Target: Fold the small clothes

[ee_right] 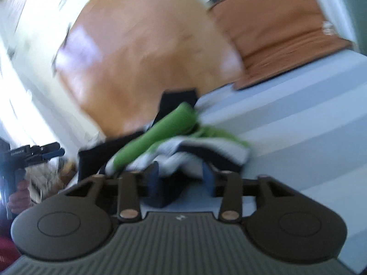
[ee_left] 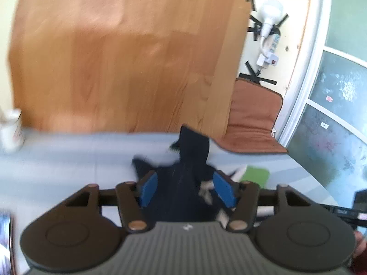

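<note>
A dark garment (ee_left: 192, 151) lies bunched on the pale blue table (ee_left: 68, 165), one corner sticking up. My left gripper (ee_left: 187, 190) stands open around its near part, the blue pads (ee_left: 149, 190) apart on either side of the cloth. A green cloth (ee_left: 255, 175) lies just right of it. In the right wrist view the same pile shows the green cloth (ee_right: 160, 128) rolled on top of a white and dark striped piece (ee_right: 206, 146). My right gripper (ee_right: 181, 176) is open at the pile's near edge, with cloth between its pads. Both views are blurred.
A wooden board (ee_left: 126, 57) stands behind the table. A brown cushion (ee_left: 254, 116) leans at the back right. A white bottle (ee_left: 11, 130) stands at the far left. The left gripper in a hand (ee_right: 45, 151) shows at the right view's left edge.
</note>
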